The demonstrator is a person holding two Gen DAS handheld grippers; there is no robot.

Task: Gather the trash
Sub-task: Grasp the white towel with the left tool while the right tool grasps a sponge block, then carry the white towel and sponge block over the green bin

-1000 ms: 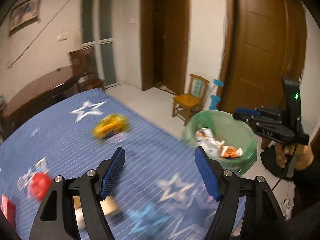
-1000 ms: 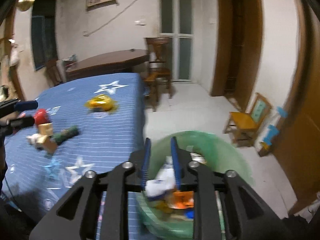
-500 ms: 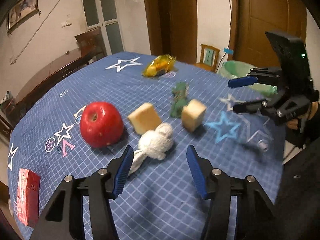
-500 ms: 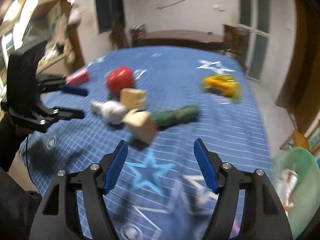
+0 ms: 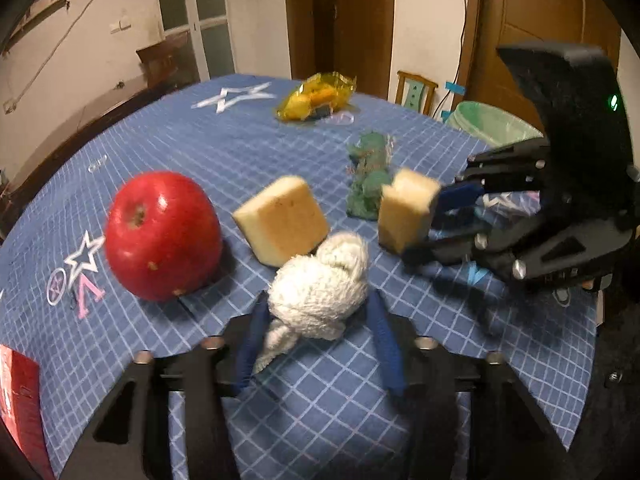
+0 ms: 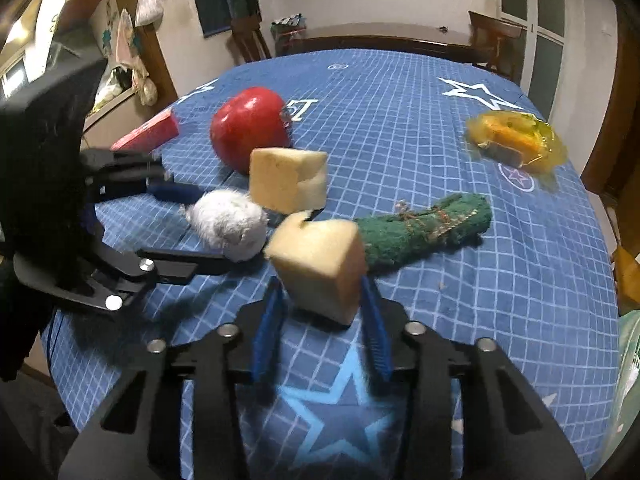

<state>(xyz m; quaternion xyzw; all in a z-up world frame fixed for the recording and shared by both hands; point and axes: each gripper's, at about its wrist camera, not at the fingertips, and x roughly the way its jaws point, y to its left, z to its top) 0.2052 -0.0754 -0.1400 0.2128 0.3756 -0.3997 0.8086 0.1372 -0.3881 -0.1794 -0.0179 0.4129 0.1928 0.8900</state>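
Note:
On the blue starred tablecloth (image 5: 200, 140) lies a white balled cloth (image 5: 320, 292), between the blue pads of my left gripper (image 5: 320, 320). Its jaws are closing and the pads touch the cloth's sides. My right gripper (image 6: 324, 312) is closing on a tilted yellow sponge block (image 6: 320, 264), pads against both sides. Each gripper shows in the other's view: the right gripper (image 5: 422, 226) around the sponge block (image 5: 408, 208), the left gripper (image 6: 216, 228) around the cloth (image 6: 228, 224). A crumpled yellow wrapper (image 5: 316, 96) lies at the far side.
A red apple (image 5: 164, 236), a second sponge block (image 5: 282, 224) and a green rolled cloth (image 5: 370, 176) crowd close around both grips. A red box (image 5: 16, 400) sits at the table's left edge. A green-lined bin (image 5: 492, 124) and a small chair (image 5: 416, 92) stand beyond the table.
Both grippers swung from the bin area over the table and dropped low. The left jaws narrowed around the white cloth. The right opened wide, then closed in on the sponge block.

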